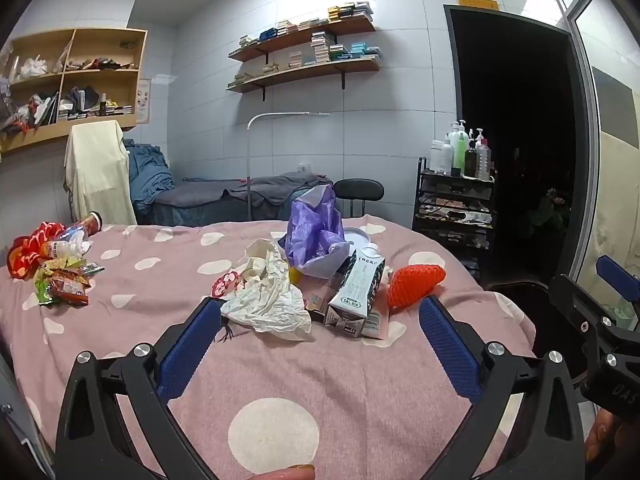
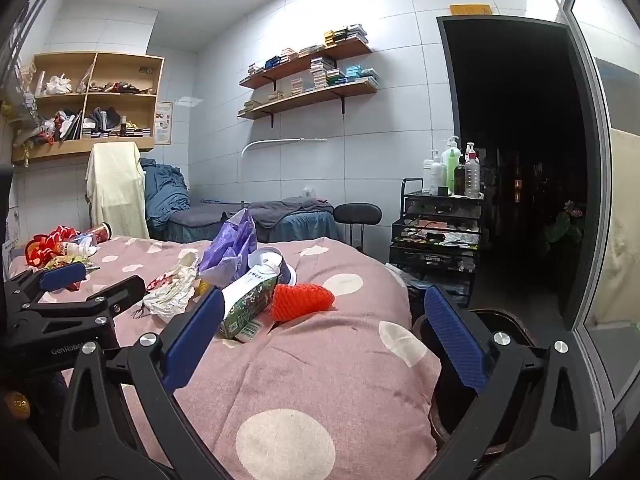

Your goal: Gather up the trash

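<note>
trash on the bed (image 1: 360,380), pink cover with pale dots. my left fingers (image 1: 320,320) wide open, nothing between them, hovering short of the near pile. my right fingers (image 2: 324,320) wide open too, empty, off the bed's right edge side.

near pile, middle of bed:
- paper (image 1: 266,300): white, crumpled, lying just ahead of my left fingers. light, soft, will crush; pinch a raised fold, not the flat skirt.
- carton (image 1: 354,296): drink box on its side, touching the paper's right. stiff walls, likely light if empty, may dribble. take across the narrow faces at mid-body.
- net (image 1: 414,286): red foam mesh sleeve, just right of the carton. springy, near weightless, grips well; squeeze anywhere.
- bag (image 1: 316,232): purple plastic, standing loose behind the carton. slippery film, floppy; gather a bunched ridge.
- cup (image 2: 272,264): on its side behind the carton, partly hidden. thin wall i judge; hold by the rim gently.

far pile, left edge of bed:
- wrappers (image 1: 60,284): foil snack packets, slick and flat; pinch an edge.
- bottle (image 1: 66,246): small, lying among them; round, may roll.

dark bin (image 2: 488,344), i think, beside the bed at right.
</note>
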`<state>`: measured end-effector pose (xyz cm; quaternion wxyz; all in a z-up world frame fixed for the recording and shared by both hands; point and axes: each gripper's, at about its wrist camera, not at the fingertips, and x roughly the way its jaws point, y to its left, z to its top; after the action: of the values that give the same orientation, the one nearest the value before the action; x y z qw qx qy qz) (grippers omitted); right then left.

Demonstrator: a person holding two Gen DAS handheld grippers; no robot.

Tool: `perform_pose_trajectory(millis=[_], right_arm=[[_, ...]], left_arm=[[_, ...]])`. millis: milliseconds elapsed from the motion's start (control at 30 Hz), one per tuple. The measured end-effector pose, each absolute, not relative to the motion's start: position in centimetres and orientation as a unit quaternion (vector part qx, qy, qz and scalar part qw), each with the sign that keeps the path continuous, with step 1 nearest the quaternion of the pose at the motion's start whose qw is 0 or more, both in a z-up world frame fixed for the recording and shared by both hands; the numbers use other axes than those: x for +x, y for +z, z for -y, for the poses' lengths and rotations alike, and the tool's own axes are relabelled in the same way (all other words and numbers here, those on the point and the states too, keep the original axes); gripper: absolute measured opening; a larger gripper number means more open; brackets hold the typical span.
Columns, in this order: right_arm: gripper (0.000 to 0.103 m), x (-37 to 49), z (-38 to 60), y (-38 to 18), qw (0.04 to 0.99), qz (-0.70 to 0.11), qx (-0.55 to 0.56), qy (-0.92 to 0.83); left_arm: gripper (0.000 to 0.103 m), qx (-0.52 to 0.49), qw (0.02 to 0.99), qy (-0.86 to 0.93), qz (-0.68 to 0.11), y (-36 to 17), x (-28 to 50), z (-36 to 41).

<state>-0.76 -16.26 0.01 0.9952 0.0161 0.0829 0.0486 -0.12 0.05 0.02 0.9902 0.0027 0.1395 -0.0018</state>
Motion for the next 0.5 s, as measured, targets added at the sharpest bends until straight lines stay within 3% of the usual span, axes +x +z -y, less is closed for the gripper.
perform_pose_trajectory(millis=[500], right_arm=[[0.098, -0.05, 15.37, -0.45, 0.995, -0.086, 0.008, 0.055]], left_arm=[[0.098, 0.008, 0.989, -0.001, -0.147, 0.48, -0.03, -0.48]])
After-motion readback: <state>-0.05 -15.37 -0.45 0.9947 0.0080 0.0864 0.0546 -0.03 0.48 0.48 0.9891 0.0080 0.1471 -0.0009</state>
